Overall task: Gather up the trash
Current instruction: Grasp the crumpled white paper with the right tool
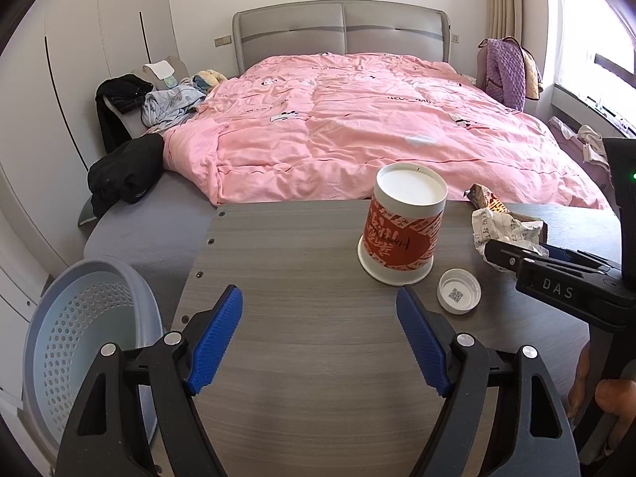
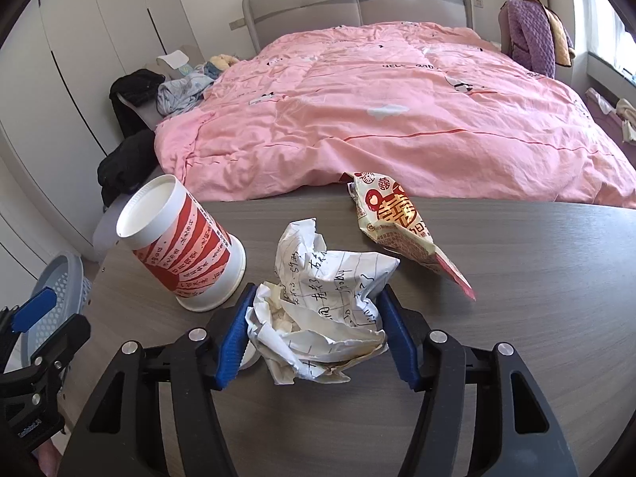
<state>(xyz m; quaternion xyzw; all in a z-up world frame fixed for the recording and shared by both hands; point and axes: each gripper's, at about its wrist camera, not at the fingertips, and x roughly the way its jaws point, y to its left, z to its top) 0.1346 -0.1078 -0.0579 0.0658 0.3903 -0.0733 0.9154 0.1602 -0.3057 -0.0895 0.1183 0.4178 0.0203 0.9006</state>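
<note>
On the grey wooden table (image 1: 302, 246) stand an upside-down red-and-white paper cup (image 1: 401, 230) (image 2: 183, 238), a white bottle cap (image 1: 459, 291), a crumpled sheet of written paper (image 2: 322, 310) (image 1: 501, 228) and a red-and-cream snack wrapper (image 2: 401, 226) (image 1: 487, 198). My left gripper (image 1: 320, 342) is open and empty over the table, short of the cup. My right gripper (image 2: 314, 334) has its blue pads on both sides of the crumpled paper, touching it. The right gripper shows from the side in the left wrist view (image 1: 556, 274).
A grey-blue perforated basket (image 1: 79, 342) (image 2: 55, 302) stands on the floor left of the table. Behind the table is a bed with a pink duvet (image 1: 357, 127). Clothes (image 1: 131, 167) lie on the bed's left side. A window is at the right.
</note>
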